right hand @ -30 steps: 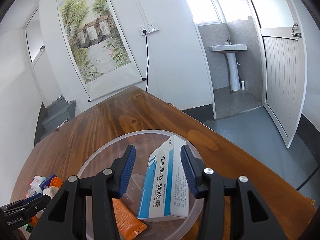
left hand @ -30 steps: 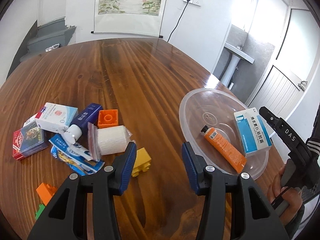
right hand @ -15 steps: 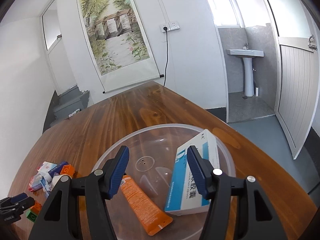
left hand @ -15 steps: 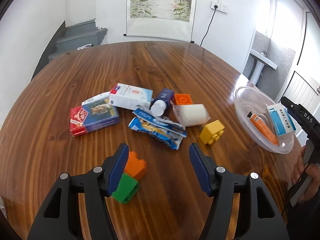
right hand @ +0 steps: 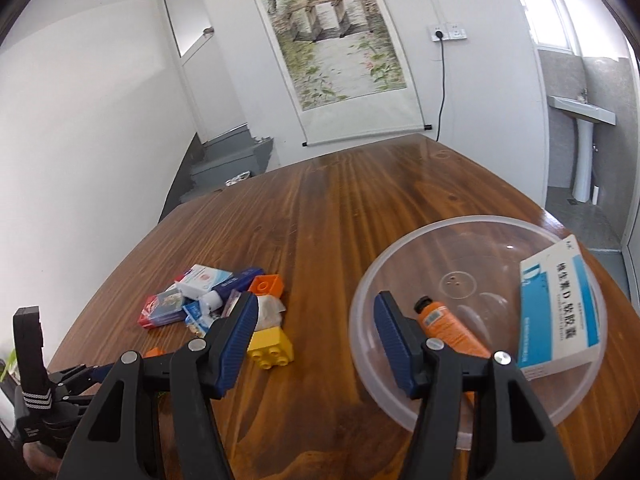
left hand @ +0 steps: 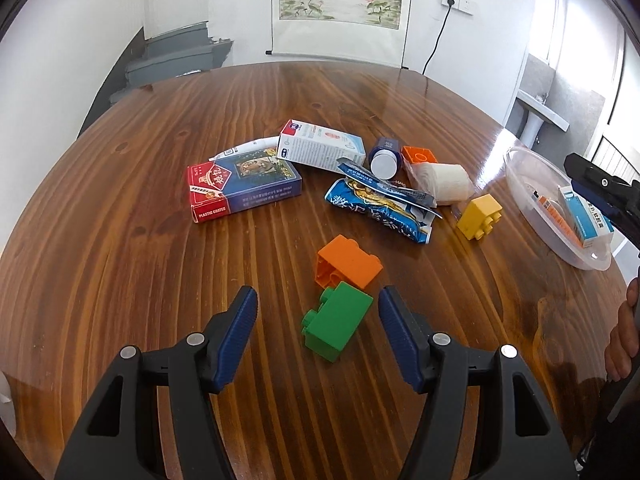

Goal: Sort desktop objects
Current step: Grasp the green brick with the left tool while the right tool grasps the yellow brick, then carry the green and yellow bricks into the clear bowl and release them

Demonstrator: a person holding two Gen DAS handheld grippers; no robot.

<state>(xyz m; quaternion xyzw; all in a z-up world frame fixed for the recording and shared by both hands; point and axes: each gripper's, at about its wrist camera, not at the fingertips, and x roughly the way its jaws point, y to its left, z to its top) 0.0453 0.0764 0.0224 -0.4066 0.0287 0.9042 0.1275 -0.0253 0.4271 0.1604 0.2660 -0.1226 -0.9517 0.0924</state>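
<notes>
Left gripper (left hand: 314, 316) is being held released around green block (left hand: 336, 326); right gripper (right hand: 314, 326) is being held released, empty, beside clear bowl (right hand: 480, 224).

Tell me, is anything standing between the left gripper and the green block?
Nothing visible does. The left gripper is open, and the green block lies between its fingers. The orange block touches its far end, beyond it.

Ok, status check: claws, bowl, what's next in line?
Both claws open, empty. Left claw lined on green block, orange block touching it. Bowl holds tube, box.
</notes>
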